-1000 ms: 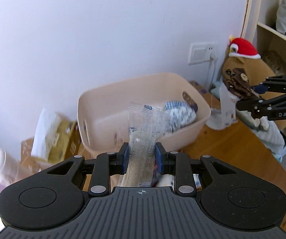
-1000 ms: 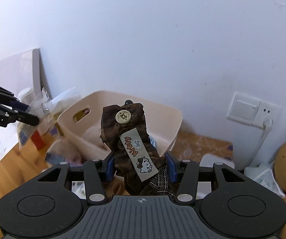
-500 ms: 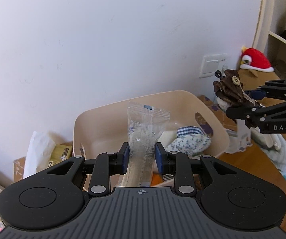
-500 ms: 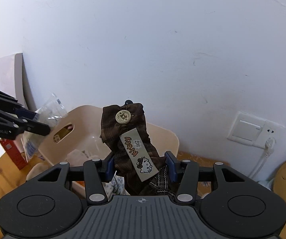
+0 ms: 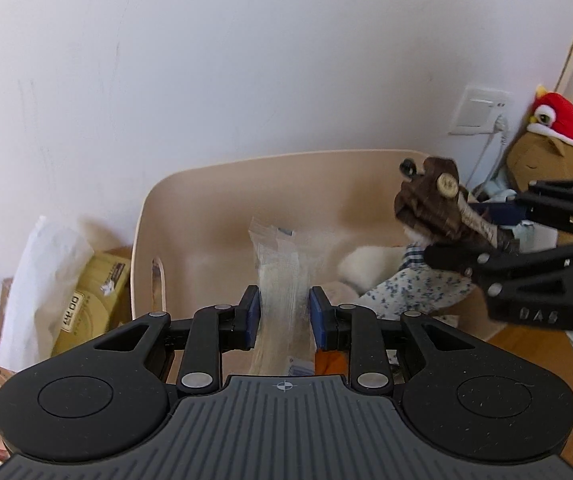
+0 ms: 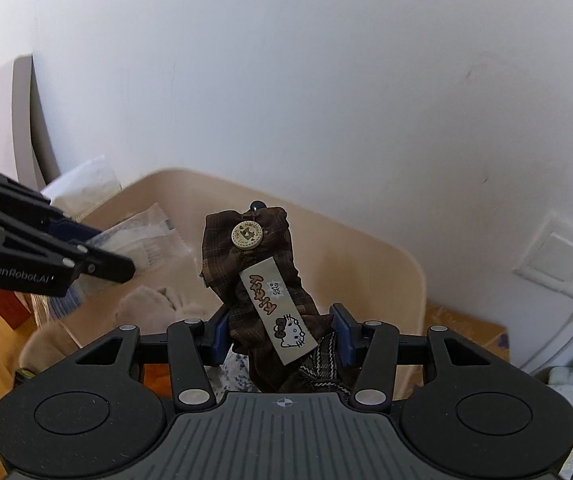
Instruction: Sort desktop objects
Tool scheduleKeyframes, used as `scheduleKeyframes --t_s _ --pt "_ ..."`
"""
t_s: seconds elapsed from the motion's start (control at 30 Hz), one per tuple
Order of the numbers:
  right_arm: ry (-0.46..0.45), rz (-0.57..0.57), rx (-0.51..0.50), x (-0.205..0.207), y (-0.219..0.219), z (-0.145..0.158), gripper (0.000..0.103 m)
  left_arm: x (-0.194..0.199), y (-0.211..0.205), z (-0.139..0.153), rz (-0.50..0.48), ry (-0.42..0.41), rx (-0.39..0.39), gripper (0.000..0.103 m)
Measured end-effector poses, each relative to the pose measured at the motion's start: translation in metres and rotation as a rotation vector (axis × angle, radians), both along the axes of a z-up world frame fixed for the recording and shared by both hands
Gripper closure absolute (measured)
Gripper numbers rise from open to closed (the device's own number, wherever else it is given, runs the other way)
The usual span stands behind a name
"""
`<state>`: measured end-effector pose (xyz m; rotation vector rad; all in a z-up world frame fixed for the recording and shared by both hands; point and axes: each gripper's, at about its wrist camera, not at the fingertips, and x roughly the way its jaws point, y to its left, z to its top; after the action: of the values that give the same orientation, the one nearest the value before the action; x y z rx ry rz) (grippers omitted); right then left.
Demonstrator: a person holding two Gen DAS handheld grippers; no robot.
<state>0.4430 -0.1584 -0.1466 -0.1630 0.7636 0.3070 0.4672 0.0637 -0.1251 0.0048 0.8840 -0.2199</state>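
My left gripper [image 5: 284, 314] is shut on a clear plastic packet [image 5: 286, 264] that stands up between its blue pads, over the beige plastic bin [image 5: 246, 172]. My right gripper [image 6: 280, 334] is shut on a brown plaid fabric piece [image 6: 254, 276] with a round button and a cartoon cat label, held above the same bin [image 6: 366, 248]. In the left wrist view the right gripper [image 5: 466, 236] comes in from the right with the brown fabric piece [image 5: 430, 204] over the bin's right side. In the right wrist view the left gripper [image 6: 126, 266] reaches in from the left with the packet [image 6: 142, 240].
The bin holds a floral cloth [image 5: 410, 288] and a pale plush item [image 6: 146, 304]. A yellow box [image 5: 94, 304] and white paper [image 5: 42, 272] stand left of the bin. A wall socket [image 5: 480, 110] and a plush toy with a red hat [image 5: 558, 124] are at the right.
Both grippers have moved closer to the bin and lower, each keeping hold of its item. The bin now fills more of both views, and the two grippers are nearer each other.
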Motion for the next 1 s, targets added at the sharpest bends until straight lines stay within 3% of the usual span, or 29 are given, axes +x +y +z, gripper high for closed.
scheduleKeyframes --t_s 0.33,0.37,0.4,0.47,0.57,0.6,0.8,1.0 --pt "0.072 0.022 -0.070 0.018 0.012 -0.021 0.052 0.016 0.002 -0.025 0.030 0.063 -0.004 0.076" --pt "0.077 0.020 -0.068 0.017 0.012 -0.021 0.043 0.016 0.002 -0.026 0.036 0.068 -0.002 0.073" --pt "0.086 0.019 -0.059 0.017 0.012 -0.022 0.042 0.015 0.002 -0.025 0.038 0.071 0.001 0.069" --pt "0.093 0.028 -0.043 0.017 0.012 -0.021 0.040 0.013 0.001 -0.023 0.028 0.074 0.009 0.048" --pt "0.084 0.023 -0.042 0.019 0.019 -0.009 0.027 0.011 -0.004 -0.017 0.038 0.040 0.038 0.036" --pt "0.085 0.017 -0.034 0.019 0.019 -0.006 0.020 0.010 -0.005 -0.016 0.045 0.035 0.045 0.034" --pt "0.059 -0.010 0.022 0.004 0.009 0.014 0.003 -0.002 -0.004 -0.004 0.065 0.035 0.038 0.033" --pt "0.029 -0.038 0.059 -0.013 -0.007 0.033 0.000 -0.020 -0.010 0.011 0.061 -0.002 0.070 0.028"
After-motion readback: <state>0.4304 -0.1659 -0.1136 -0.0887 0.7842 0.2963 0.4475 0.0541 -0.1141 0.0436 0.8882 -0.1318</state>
